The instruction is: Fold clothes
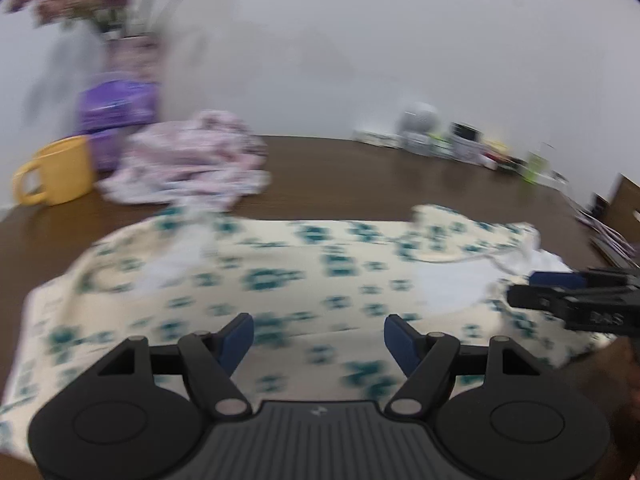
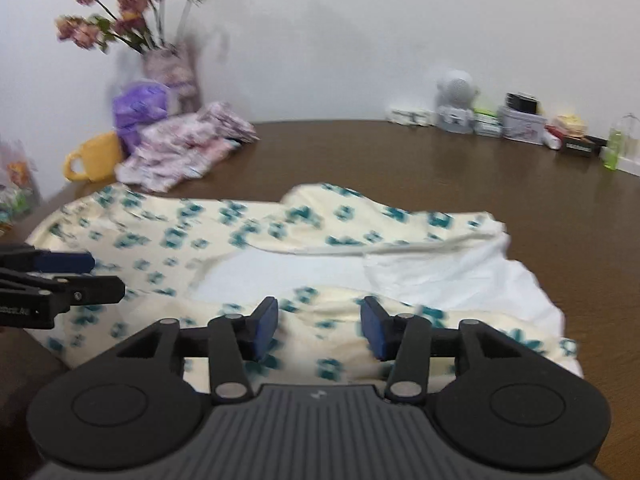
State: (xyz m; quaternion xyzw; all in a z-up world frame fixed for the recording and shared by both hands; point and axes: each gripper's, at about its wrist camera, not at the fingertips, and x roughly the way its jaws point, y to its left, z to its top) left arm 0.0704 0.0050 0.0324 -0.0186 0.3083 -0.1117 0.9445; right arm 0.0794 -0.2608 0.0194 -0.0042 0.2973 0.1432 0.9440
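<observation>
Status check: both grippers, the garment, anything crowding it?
Left hand-held gripper open, empty. Right hand-held gripper open, empty. Cream teal-print garment spread on table, unfolded. Pink clothes pile at its far corner.

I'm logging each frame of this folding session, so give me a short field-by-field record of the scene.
surface: brown table
garment in work: cream garment with teal print, spread out, white inside showing
other clothes: pink floral pile at the back left
left hand-held gripper: open, over the garment, holding nothing
right hand-held gripper: open, over the garment, holding nothing
nearby: yellow mug, vase of flowers
image quality: motion blur in both views
</observation>
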